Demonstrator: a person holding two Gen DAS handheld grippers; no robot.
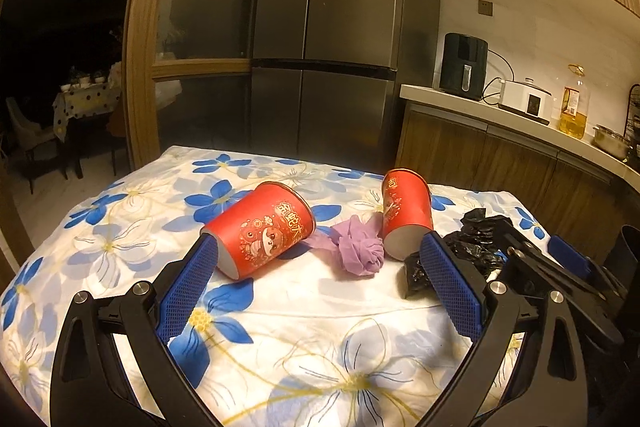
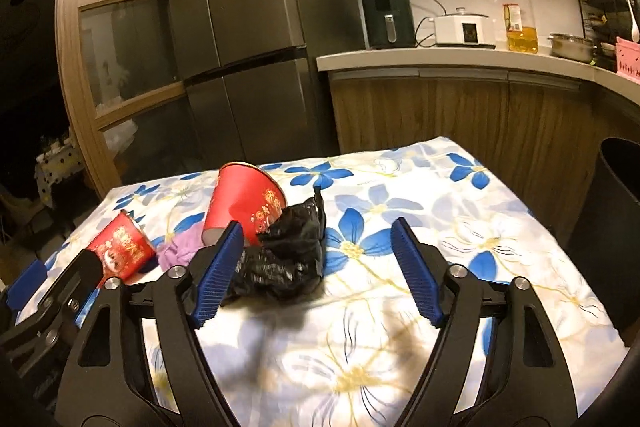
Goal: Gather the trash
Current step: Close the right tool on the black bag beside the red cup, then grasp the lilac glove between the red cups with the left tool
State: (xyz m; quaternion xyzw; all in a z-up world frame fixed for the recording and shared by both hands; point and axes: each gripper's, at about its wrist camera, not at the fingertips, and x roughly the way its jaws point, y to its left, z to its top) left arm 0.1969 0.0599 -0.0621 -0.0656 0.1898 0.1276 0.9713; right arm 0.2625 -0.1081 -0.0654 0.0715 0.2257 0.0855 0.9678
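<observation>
Right gripper (image 2: 316, 231) jaws apart, empty, framing crumpled black bag (image 2: 286, 259) at frame centre, presumably for pickup; left gripper (image 1: 320, 251) likewise apart, lined up on tipped red cups (image 1: 260, 227), purple wad (image 1: 358, 247) between.

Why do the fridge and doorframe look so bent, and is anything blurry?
Left wrist view: fisheye lens bows the fridge and doorframe; ceiling glare top right. Right wrist view: same bowing; tablecloth near the camera is blurred, with soft shadows.
</observation>
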